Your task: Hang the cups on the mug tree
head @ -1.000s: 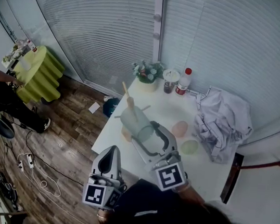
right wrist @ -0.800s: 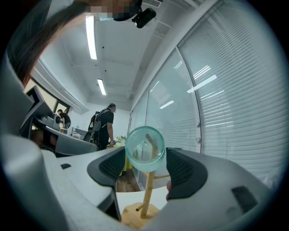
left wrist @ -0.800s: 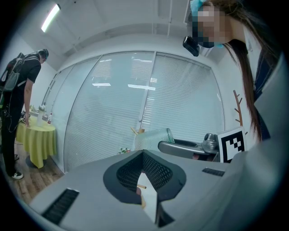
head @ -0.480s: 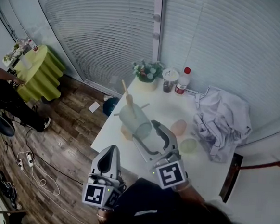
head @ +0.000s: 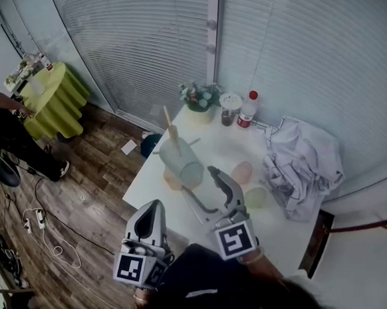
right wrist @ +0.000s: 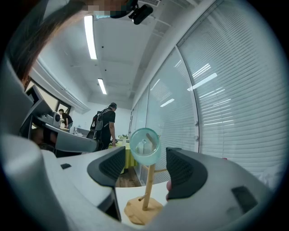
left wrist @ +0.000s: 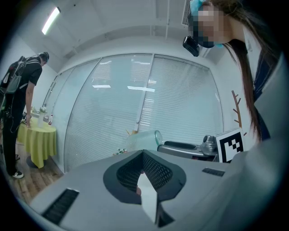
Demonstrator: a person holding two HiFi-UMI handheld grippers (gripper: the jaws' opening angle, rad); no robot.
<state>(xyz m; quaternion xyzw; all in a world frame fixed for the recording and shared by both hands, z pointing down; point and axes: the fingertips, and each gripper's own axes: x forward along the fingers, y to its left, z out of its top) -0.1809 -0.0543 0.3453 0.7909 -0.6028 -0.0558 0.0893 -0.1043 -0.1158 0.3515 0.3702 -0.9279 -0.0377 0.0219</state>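
The teal cup [head: 183,164] hangs on the mug tree [head: 170,134] at the left part of the white bench [head: 228,149]. It lies tipped over, its long axis running from the far left down toward the near right, so its open mouth points at the right tongs [head: 201,183]. In the right gripper view that round mouth faces the camera straight on, and the cup [right wrist: 145,145] shows nothing inside it. It sits high on the wooden stem [right wrist: 148,189], which stands upright on a round base.

The right tongs [right wrist: 145,168] are spread wide and grip nothing; the cup hangs beyond them, apart from both pads. The left tongs [head: 151,214] are held near, off the bench's left edge, with the jaws [left wrist: 144,173] pressed together and nothing in them.

A pink cup [head: 243,172] and a green cup [head: 257,197] stand on the bench to the right of the tree, near each other; I cannot tell what they hold. A crumpled white cloth [head: 304,169] lies at the right.

At the far edge a flower pot [head: 199,99] holds greenery, with a lidded jar [head: 227,110] and a red-capped bottle [head: 248,109] beside it; their labels are too small to read. The only print that shows is the black-and-white square pattern on each marker cube [head: 234,240].
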